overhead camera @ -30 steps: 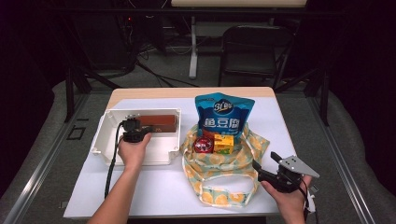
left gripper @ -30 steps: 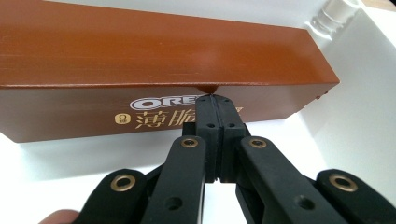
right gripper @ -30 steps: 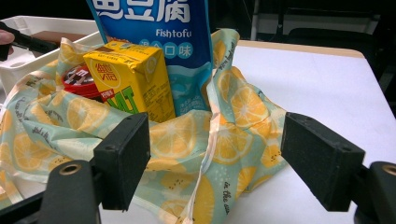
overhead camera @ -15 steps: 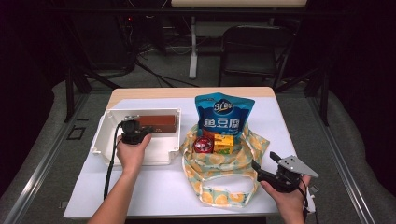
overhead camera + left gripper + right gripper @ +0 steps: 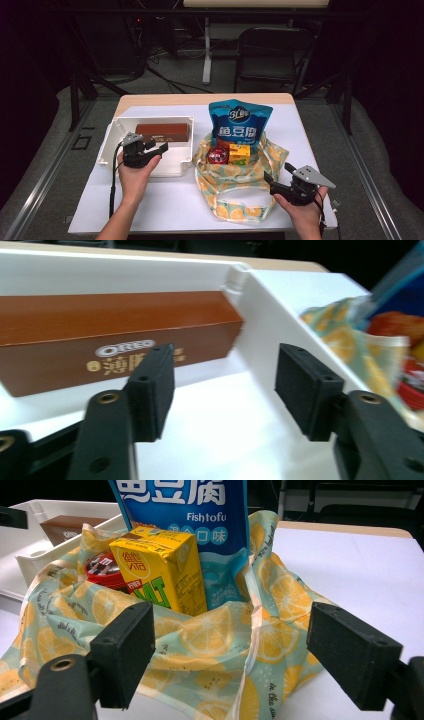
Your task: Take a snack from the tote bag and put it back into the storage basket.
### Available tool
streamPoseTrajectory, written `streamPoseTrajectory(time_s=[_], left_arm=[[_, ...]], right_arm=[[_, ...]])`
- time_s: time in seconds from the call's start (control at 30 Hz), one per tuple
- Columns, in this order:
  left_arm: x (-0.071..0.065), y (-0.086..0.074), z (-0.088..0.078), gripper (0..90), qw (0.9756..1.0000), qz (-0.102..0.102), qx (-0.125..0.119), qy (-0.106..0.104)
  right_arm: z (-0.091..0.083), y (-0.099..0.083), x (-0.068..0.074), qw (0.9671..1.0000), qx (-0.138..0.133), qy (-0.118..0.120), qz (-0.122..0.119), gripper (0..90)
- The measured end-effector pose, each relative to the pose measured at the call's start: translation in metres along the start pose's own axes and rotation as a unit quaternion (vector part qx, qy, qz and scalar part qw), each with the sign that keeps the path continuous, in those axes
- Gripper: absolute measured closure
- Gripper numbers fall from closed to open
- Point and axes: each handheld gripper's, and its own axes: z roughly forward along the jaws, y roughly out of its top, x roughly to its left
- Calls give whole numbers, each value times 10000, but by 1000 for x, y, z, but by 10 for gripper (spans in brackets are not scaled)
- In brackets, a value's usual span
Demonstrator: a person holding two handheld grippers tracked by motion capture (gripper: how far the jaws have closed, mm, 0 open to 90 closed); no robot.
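Now the left gripper (image 5: 159, 147) is held over the white tray (image 5: 112, 135) at the left of the table (image 5: 165, 205), with its jaws spread apart and nothing between them; they have just been opening. Behind them, in the left gripper view, a brown biscuit box (image 5: 100, 335) is seen lying flat against the far wall of the tray (image 5: 240, 415), clear of both pads. Seen from above, the same box (image 5: 162, 132) lies lengthwise in the back part of the tray, just beyond the gripper's tips.

To the right of the tray, a lemon-print cloth bag (image 5: 240, 185) is spread on the table, its mouth open. A blue snack pouch (image 5: 240, 125) is propped upright at the back of it, with a yellow juice carton (image 5: 239, 153) and a red tin (image 5: 218, 155) side by side in front of the pouch.

The right gripper (image 5: 276, 173) is held at the near right corner of the bag, its jaws also standing wide; they have just been opening a little further. In the right gripper view the bag's folded cloth (image 5: 225, 645) lies between and beyond the pads, but it is not pinched by them, and the carton (image 5: 160, 567) is seen standing tilted behind the rim
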Motion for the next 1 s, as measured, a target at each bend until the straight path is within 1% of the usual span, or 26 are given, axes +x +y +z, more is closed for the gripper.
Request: streamPoseTrajectory(time_s=[0.07, 0.1, 0.13, 0.17, 0.2, 0.23, 0.27, 0.3, 0.33, 0.37, 0.43, 0.47, 0.53, 0.57, 0.63, 0.67, 0.73, 0.9, 1.0], left_arm=[[-2, -1, -7, 363, 9998, 161, -95, -83], [-2, -2, -11, 360, 9996, 201, -129, -132], [-2, -4, -15, 350, 9994, 193, -182, -221], [-2, -5, -18, 346, 9994, 145, -211, -249], [-1, -6, -21, 319, 9994, 100, -241, -244], [-1, -8, -23, 301, 9993, 90, -235, -294], [-1, -10, -25, 290, 9994, 50, -212, -267], [-1, -11, -27, 240, 9994, 24, -213, -256], [-1, -13, -29, 242, 9991, 49, -196, -375], [-2, -14, -30, 244, 9993, 61, -153, -331], [-3, -16, -34, 226, 9990, 104, -106, -424], [-4, -17, -35, 212, 9992, 120, -97, -372], [-5, -19, -39, 196, 9990, 138, -90, -424], [-6, -21, -41, 173, 9991, 119, -118, -383], [-8, -24, -43, 164, 9986, 109, -96, -500], [-9, -26, -44, 149, 9988, 128, -55, -469], [-11, -29, -45, 151, 9979, 82, -32, -648], [-17, -31, -51, 142, 9972, 217, -53, -712], [-19, -34, -55, 142, 9974, 277, -52, -658]], right_arm=[[1, 0, 2, 10000, 17, 10, -9, 173], [1, 1, 3, 10000, 18, -1, -11, 170], [2, 1, 4, 10000, 38, 15, -20, 166], [2, 1, 5, 10000, 52, 8, -18, 164], [3, 1, 6, 10000, 59, 25, -7, 162], [4, 1, 7, 10000, 71, 37, -5, 162], [5, 1, 8, 9999, 94, 43, -11, 160], [6, 1, 9, 9999, 110, 55, -9, 156], [6, 1, 11, 9999, 117, 62, 0, 155], [6, 1, 12, 9999, 132, 60, -18, 155], [7, 2, 14, 9999, 128, 68, -3, 155], [6, 2, 15, 9998, 157, 72, 26, 154], [7, 3, 17, 9999, 133, 69, 41, 156], [7, 4, 17, 9999, 125, 90, 21, 155], [8, 5, 20, 9998, 126, 120, 28, 155], [8, 6, 21, 9998, 137, 109, 32, 155], [9, 7, 24, 9999, 109, 128, 7, 154], [12, 10, 29, 9999, 99, 134, -16, 153], [14, 11, 31, 9998, 166, 125, -39, 153]])
